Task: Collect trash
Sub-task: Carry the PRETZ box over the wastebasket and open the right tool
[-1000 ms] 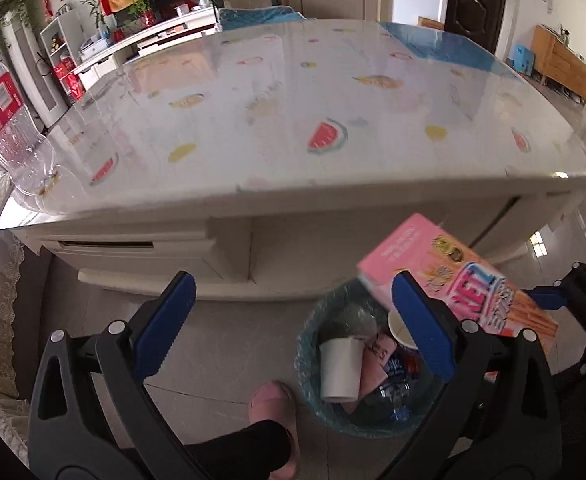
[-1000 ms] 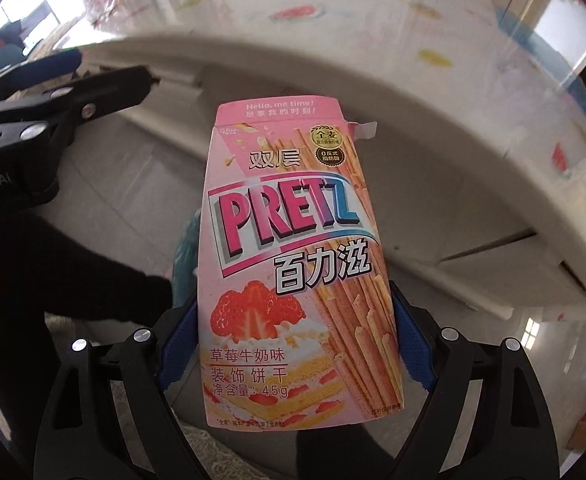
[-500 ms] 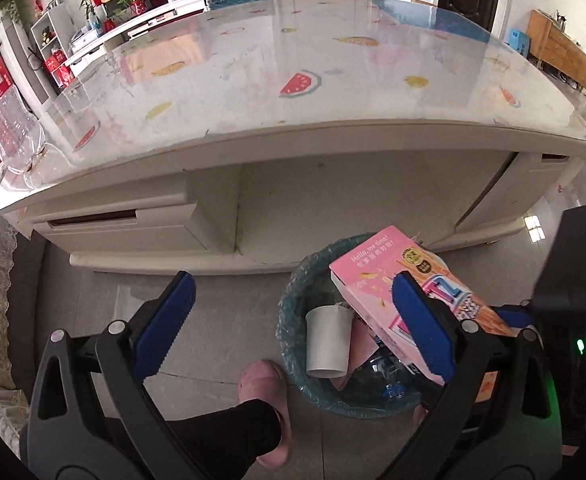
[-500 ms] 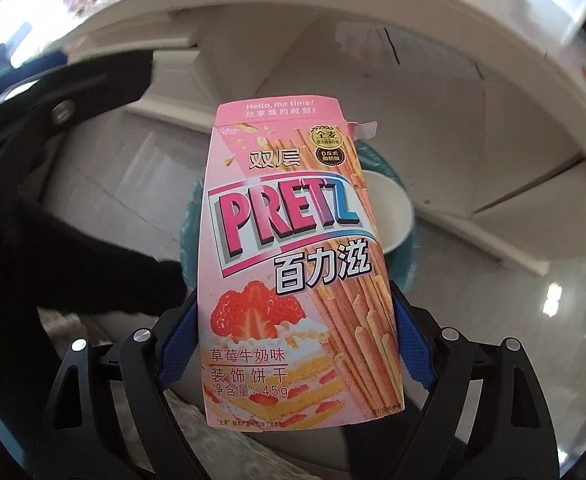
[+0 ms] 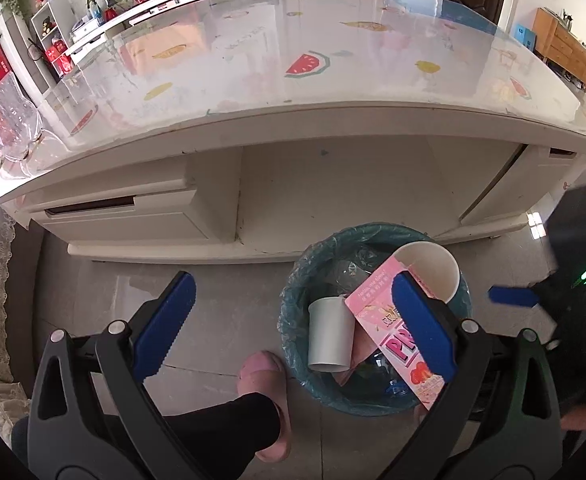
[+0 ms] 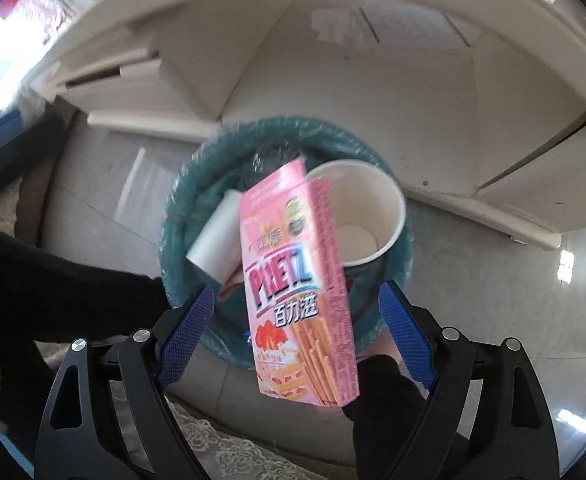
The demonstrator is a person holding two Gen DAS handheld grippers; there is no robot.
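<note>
Under the edge of the white table [image 5: 333,120], on the tiled floor, stands a bin [image 5: 293,308] lined with a blue bag, holding a large paper cup [image 6: 377,200] upright and a smaller cup [image 5: 329,336] lying on its side. Above the bin, the pink Pretz box [image 6: 297,292] hangs tilted between the blue pads of the right gripper [image 6: 293,336], whose jaws stand wide with clear gaps on both sides, touching nothing. Beside it the left gripper [image 5: 293,328] is also spread wide and empty, near a pink slipper [image 5: 261,368].

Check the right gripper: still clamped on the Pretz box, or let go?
Let go. The right gripper stands open, with clear gaps between both pads and the tilted Pretz box, which hangs over the trash bin.
</note>
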